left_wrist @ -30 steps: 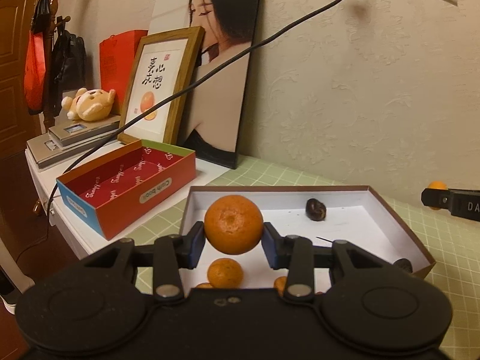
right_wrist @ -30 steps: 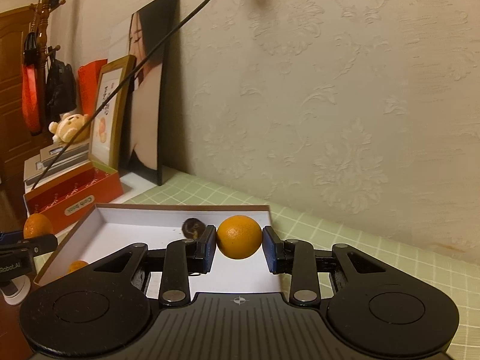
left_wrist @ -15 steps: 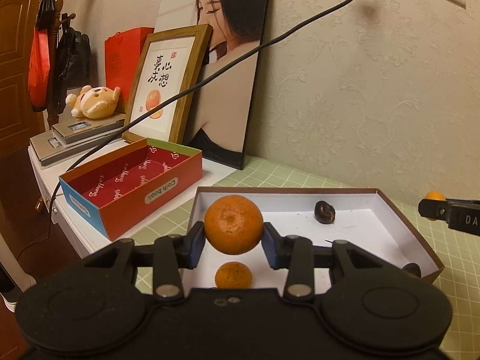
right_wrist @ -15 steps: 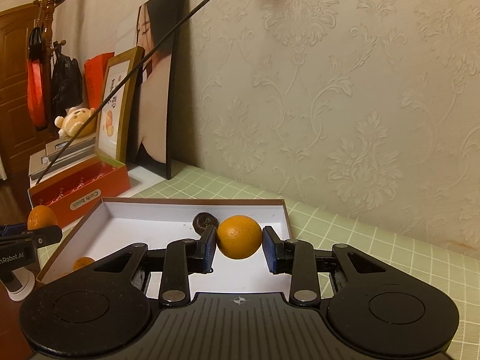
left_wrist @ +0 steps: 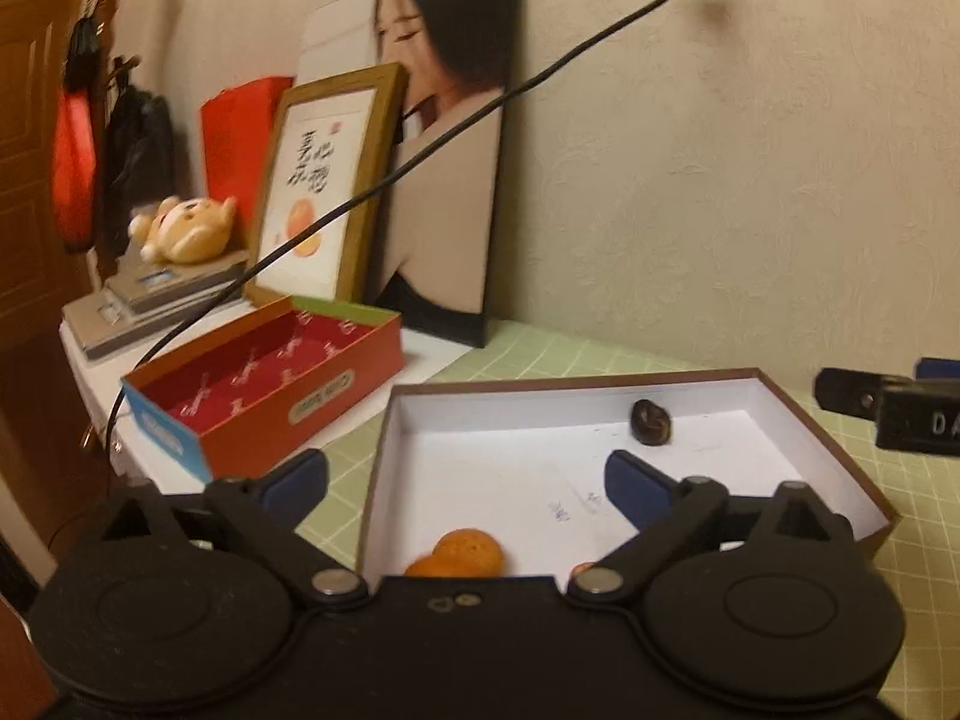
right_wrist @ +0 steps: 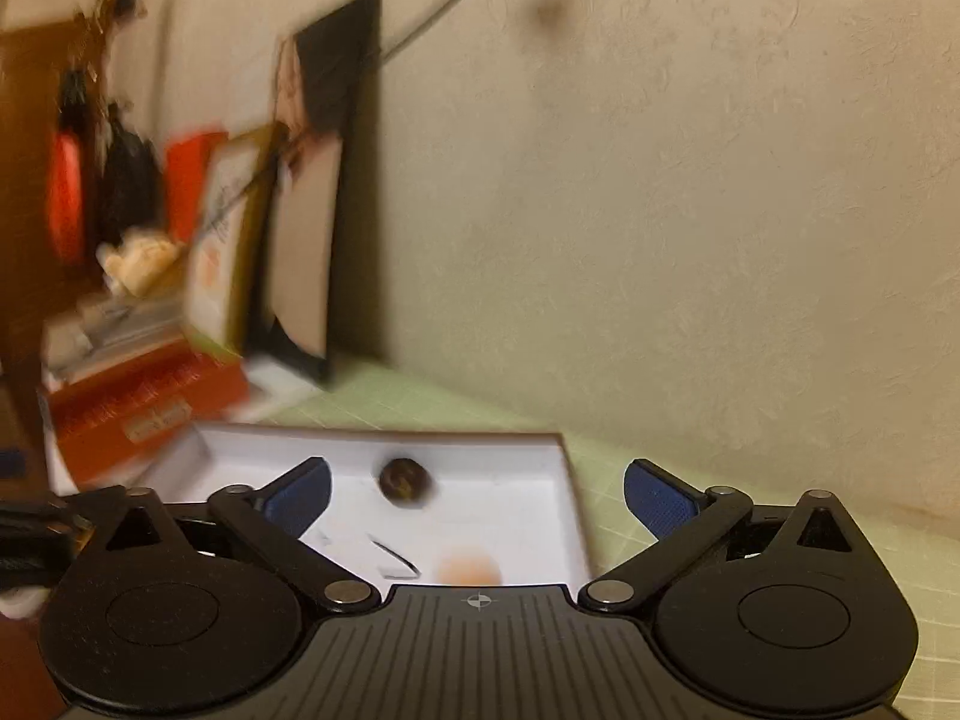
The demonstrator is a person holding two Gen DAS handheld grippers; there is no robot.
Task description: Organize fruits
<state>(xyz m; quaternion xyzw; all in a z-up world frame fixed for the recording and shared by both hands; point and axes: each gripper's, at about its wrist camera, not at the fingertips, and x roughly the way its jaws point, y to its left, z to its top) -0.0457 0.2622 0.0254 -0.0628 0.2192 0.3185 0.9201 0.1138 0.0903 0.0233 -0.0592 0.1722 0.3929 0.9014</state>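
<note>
I am holding my left claw (left_wrist: 465,480) over the near end of the white box (left_wrist: 798,414), and its jaws have just been opening: they are now spread wide with nothing between them. Below them, oranges (left_wrist: 467,552) are lying on the box floor against the near wall, partly hidden behind my claw's body. I judge one of them is the fruit I was carrying, let go low so it would stay inside the walls.

My right claw (right_wrist: 477,489) is doing the same at the box's other end. Its jaws have also just been opening and are standing wide apart and empty. A blurred orange (right_wrist: 468,570) is showing on the white floor just ahead of it; the blur is too strong to tell whether it is lying still.

A dark, wrinkled fruit (left_wrist: 651,420) is sitting near the far wall, well apart from the oranges. I cannot tell what kind it is.

The box is resting on the green checked surface (left_wrist: 600,354), its raised walls keeping round fruit from rolling off. The red box (left_wrist: 300,408) is standing just beside it, with no fruit in what I can see of it. From the left view, the right claw's tip (left_wrist: 888,408) is hanging just past the box's right wall.
</note>
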